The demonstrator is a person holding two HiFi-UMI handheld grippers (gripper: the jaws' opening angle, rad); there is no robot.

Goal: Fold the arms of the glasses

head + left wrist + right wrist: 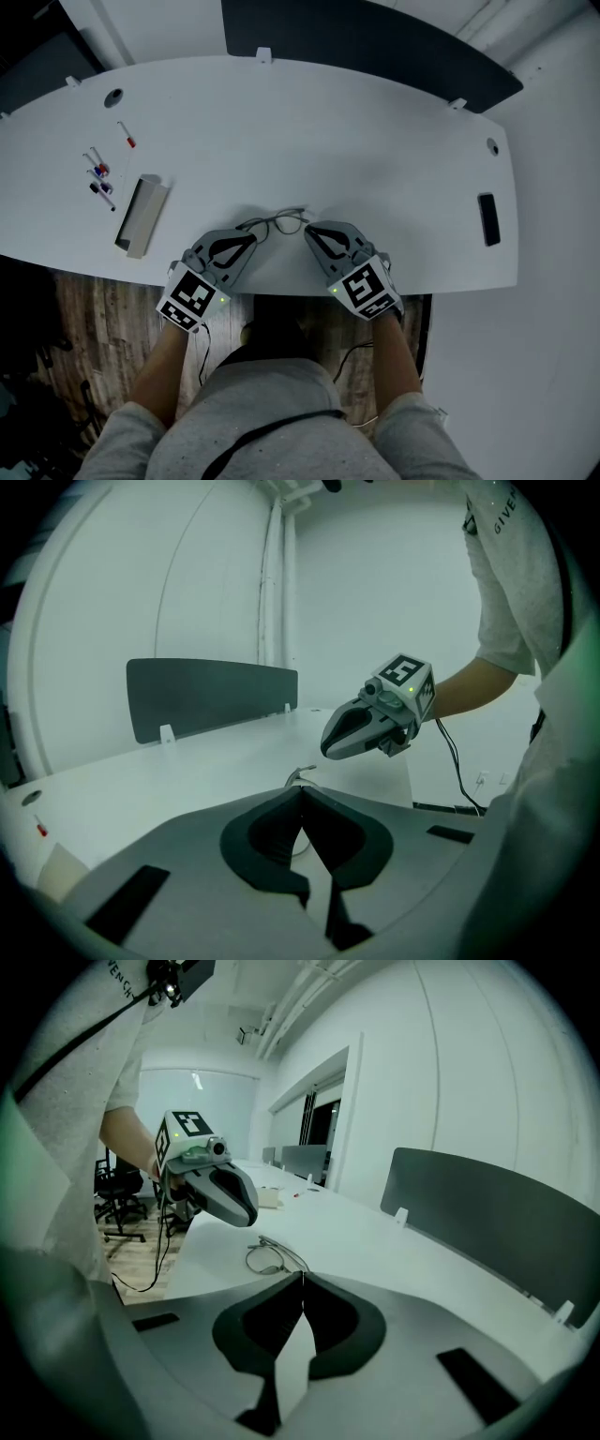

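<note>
- Now, the glasses [281, 223] lie on the table [375, 159] near its front edge, between your two grippers and right at their tips.
- Your left gripper [253, 237] has its jaws pressed together. In its own view the thin frame shows just past the tips, and I can't tell whether any wire is caught there.
- Your right gripper [310, 233] is likewise closed tip to tip, with the glasses lying just beyond. Whether it nips an arm is not clear either.
- Expect a very light load. The frame looks like thin wire, so it will probably skate across the smooth tabletop at a nudge rather than stay put.
- Steady it with one gripper while the other folds.
- Treat the arms as springy and easy to bend, and the lenses as fragile. Keep your pads off the glass.
- Hold at the bridge or at a rim corner beside the hinge, where the frame is likely stiffest.
- Push each arm partway along its length, gently inward, and let the hinge do the turning.
</note>
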